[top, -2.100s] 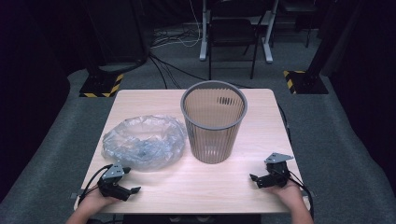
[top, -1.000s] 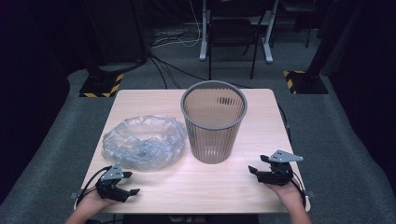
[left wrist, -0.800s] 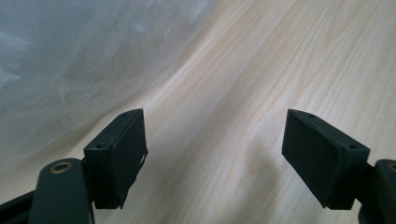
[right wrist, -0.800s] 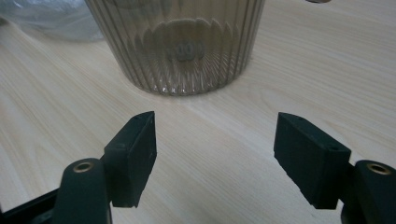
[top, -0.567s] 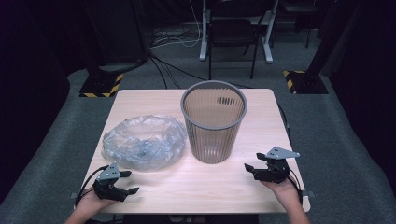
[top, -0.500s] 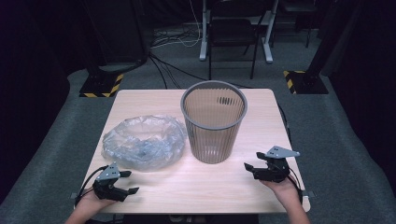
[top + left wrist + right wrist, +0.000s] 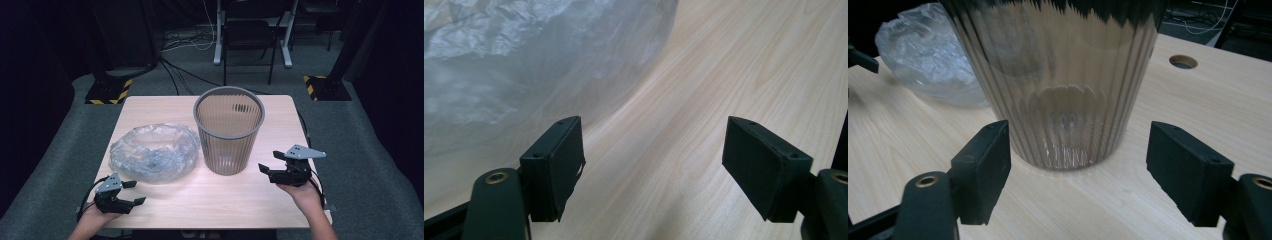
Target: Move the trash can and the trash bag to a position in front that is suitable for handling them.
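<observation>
On the left of the worktop (image 7: 165, 107), the left gripper (image 7: 131, 193) is held low at the near edge, its jaws spread wide with nothing between them; they have just been closing a little. The crumpled clear plastic bag (image 7: 152, 152) lies just beyond it, apart from the jaws, and is seen close ahead in the left gripper view (image 7: 514, 65). To the right of the bag, just beside it, the slatted waste bin (image 7: 229, 132) stands upright near the middle. Farther right, the right gripper (image 7: 272, 161) is pointed at the bin's lower wall (image 7: 1063, 100), jaws released and empty, not yet touching it. The approach is judged to be in hand: no grasp has been made. Next, the bag's edge is likely to be pinched and the bin steadied.
</observation>
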Available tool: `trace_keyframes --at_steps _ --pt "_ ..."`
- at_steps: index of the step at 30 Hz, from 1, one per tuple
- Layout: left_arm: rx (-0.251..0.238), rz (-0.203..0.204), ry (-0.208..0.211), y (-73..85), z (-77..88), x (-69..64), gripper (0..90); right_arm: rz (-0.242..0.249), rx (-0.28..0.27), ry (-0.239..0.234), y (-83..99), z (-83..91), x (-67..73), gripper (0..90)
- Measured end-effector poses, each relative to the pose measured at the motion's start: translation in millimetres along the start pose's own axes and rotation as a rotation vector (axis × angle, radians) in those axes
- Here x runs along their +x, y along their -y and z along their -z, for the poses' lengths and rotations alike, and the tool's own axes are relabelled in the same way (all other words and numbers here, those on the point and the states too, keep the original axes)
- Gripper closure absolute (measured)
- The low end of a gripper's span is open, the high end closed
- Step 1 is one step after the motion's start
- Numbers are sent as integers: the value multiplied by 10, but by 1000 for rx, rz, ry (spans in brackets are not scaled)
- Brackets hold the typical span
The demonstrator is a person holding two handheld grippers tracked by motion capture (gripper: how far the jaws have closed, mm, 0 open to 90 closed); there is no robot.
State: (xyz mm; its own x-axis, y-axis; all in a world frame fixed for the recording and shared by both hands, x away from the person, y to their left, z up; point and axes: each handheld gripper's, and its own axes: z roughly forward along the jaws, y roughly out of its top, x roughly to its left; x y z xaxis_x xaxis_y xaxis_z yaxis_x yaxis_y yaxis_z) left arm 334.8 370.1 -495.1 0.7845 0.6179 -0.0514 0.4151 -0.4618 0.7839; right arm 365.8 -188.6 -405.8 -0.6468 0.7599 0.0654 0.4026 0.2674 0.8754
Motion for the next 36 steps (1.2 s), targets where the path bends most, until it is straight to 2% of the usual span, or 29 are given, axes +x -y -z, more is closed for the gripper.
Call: trace_keyframes --at_steps 7,11,18,25,36 --pt "-34 44 -25 3 69 40 242 0 -22 8 -186 74 19 247" --pt "-35 47 -31 4 83 44 245 -9 -25 32 -263 113 -16 225" --pt "-41 50 -42 4 99 54 246 -23 -49 40 -429 198 -49 228" --pt "-36 49 -52 10 91 54 246 -15 -118 67 -693 287 -12 218" --pt "-33 56 -53 15 95 61 245 -28 -155 109 -992 160 -14 210"
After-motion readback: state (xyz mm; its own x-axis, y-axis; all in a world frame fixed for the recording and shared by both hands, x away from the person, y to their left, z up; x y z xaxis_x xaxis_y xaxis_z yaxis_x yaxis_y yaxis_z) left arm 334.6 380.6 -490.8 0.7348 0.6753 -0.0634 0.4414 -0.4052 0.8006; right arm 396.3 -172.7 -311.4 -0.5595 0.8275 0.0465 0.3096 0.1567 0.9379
